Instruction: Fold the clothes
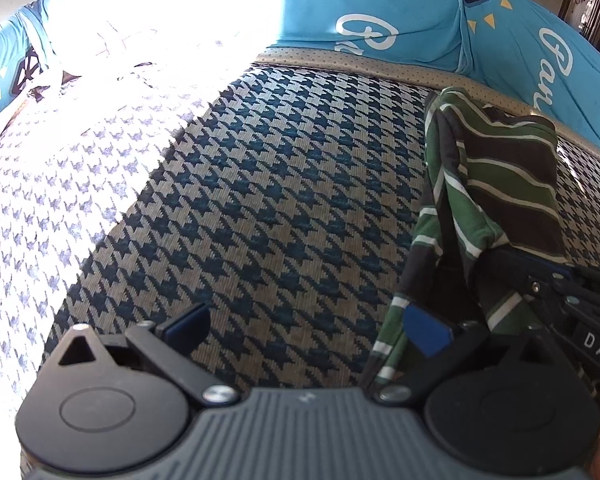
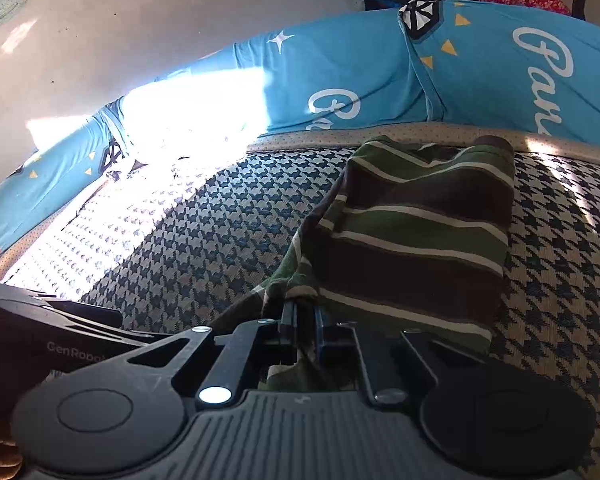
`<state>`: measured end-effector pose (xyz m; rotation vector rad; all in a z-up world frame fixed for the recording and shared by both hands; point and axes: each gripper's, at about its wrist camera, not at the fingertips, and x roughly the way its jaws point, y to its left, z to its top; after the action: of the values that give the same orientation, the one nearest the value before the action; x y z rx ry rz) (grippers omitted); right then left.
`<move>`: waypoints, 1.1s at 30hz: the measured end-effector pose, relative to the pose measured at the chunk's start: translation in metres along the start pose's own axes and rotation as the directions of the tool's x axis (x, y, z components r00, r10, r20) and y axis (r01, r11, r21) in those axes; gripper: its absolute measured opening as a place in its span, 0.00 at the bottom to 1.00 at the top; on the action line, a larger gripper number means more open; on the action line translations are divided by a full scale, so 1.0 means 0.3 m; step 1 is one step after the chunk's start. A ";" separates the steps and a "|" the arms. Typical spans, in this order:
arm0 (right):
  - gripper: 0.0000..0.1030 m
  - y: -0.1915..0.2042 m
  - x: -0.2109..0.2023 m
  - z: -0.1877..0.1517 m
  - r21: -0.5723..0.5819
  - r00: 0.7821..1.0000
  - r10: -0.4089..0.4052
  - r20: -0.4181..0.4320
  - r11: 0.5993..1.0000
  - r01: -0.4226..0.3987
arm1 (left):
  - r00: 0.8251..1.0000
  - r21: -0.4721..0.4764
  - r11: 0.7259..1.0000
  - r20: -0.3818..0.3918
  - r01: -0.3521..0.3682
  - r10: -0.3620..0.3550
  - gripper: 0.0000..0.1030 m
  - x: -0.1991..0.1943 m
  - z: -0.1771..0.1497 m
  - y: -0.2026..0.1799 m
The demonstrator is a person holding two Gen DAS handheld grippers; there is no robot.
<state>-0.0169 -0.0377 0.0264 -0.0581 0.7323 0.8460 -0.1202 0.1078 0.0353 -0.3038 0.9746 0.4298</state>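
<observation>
Right tool (image 2: 304, 326) pinches bunched green, brown, white-striped garment (image 2: 412, 236).

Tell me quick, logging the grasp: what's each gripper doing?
Left gripper: open, nothing between its fingers.
Right gripper: shut on the striped garment.

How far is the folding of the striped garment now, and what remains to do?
Done: the striped garment already lies doubled into a narrow bundle on the houndstooth cover. In hand: the right tongs are shut on its near edge, while the left tongs stand open beside it, holding nothing. Left: probably one more fold and flattening; the bundle looks loose and partly lifted.
</observation>
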 end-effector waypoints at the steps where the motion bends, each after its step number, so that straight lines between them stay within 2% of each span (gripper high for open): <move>1: 0.09 0.009 -0.002 0.001 -0.009 1.000 0.006 0.005 1.000 -0.006 | 1.000 -0.006 1.000 0.005 -0.009 0.009 1.00 -0.002 0.002 0.005; 5: 0.09 0.049 0.013 -0.004 -0.046 0.999 0.042 -0.001 0.998 -0.042 | 0.999 -0.021 0.999 0.014 -0.041 0.042 1.00 -0.007 0.006 0.021; 8: 0.10 0.085 0.050 -0.019 -0.085 0.999 0.039 -0.027 0.996 -0.041 | 0.998 -0.037 0.997 0.014 -0.060 0.061 1.00 -0.006 0.012 0.038; 12: 0.12 0.093 0.089 -0.029 -0.072 0.999 0.030 -0.043 0.997 -0.033 | 0.998 -0.063 0.996 0.014 -0.063 0.064 1.00 -0.005 0.024 0.058; 15: 0.20 0.092 0.088 -0.027 -0.075 0.998 0.043 -0.048 0.996 -0.046 | 0.998 -0.064 0.996 0.012 -0.054 0.055 1.00 -0.004 0.029 0.060; 17: 0.36 0.099 0.078 -0.028 -0.078 0.997 0.060 -0.049 0.995 -0.063 | 0.998 -0.059 0.997 0.013 -0.053 0.054 1.00 -0.003 0.034 0.056; 20: 0.42 0.116 0.056 -0.031 -0.085 0.997 0.057 -0.046 0.995 -0.061 | 0.999 -0.055 0.997 0.019 -0.049 0.050 1.00 -0.007 0.039 0.053; 25: 0.45 0.128 -0.001 -0.049 -0.046 1.000 0.022 -0.022 0.999 -0.023 | 0.998 -0.021 0.998 0.019 -0.058 0.058 1.00 -0.010 0.033 0.038; 29: 0.51 0.141 -0.064 -0.077 -0.015 1.000 -0.008 0.011 1.000 0.008 | 0.998 0.010 0.998 0.024 -0.054 0.054 1.00 -0.023 0.020 0.026; 33: 0.51 0.153 -0.127 -0.112 0.007 0.999 -0.035 0.031 0.999 0.035 | 0.998 0.046 0.998 0.027 -0.053 0.052 1.00 -0.041 -0.009 -0.005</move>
<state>-0.0846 -0.0427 0.0349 -0.0515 0.7032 0.8098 -0.1273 0.1026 0.0443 -0.2306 0.9675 0.4570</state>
